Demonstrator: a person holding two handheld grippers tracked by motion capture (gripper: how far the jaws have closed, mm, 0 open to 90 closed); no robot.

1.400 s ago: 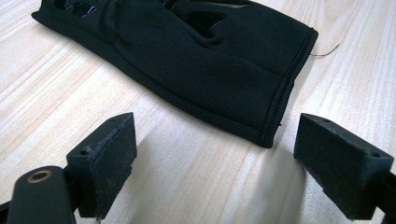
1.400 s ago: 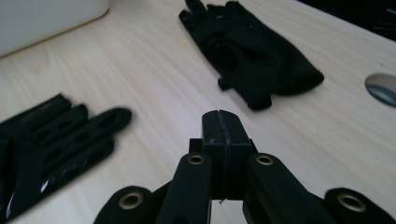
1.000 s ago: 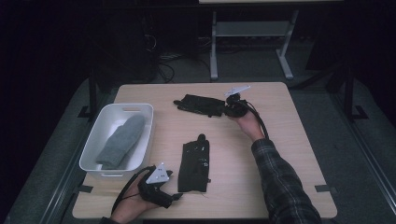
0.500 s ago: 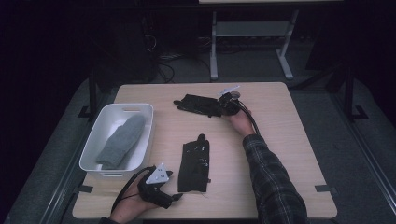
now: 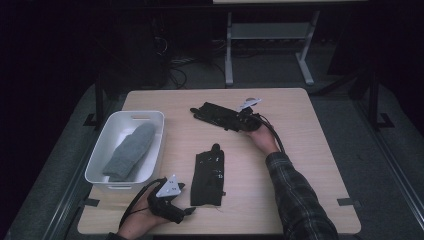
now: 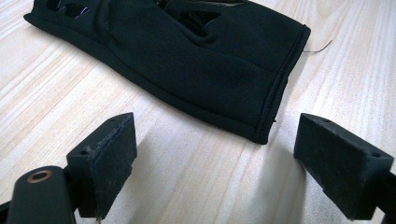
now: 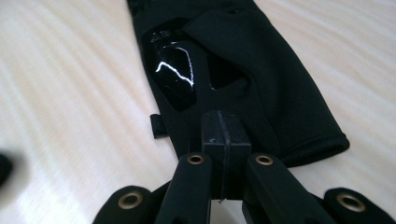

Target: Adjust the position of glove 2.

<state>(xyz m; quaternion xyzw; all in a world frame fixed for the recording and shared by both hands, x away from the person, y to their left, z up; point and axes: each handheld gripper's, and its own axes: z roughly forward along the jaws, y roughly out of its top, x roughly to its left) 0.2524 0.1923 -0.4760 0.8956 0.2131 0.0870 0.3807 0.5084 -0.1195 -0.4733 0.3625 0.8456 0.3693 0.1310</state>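
Note:
Two black gloves lie on the wooden table. The far glove (image 5: 217,115) lies slantwise at the back, and in the right gripper view its cuff (image 7: 261,79) spreads just under my right gripper (image 7: 223,126). That gripper (image 5: 241,122) is shut, its pads pressed flat together with no cloth visible between them. The near glove (image 5: 207,172) lies lengthwise at the front centre. My left gripper (image 5: 187,211) rests low on the table to the left of its cuff, open. In the left gripper view the cuff (image 6: 187,60) lies a little beyond the tips of the left gripper (image 6: 210,158).
A white bin (image 5: 150,117) stands at the table's left with a grey cloth piece (image 5: 130,150) in it. A metal stand and cables sit on the dark floor behind the table. Bare wood lies to the right of the gloves.
My right gripper has sunk a little onto the far glove's cuff end, staying shut. The left gripper and both gloves have kept their places.

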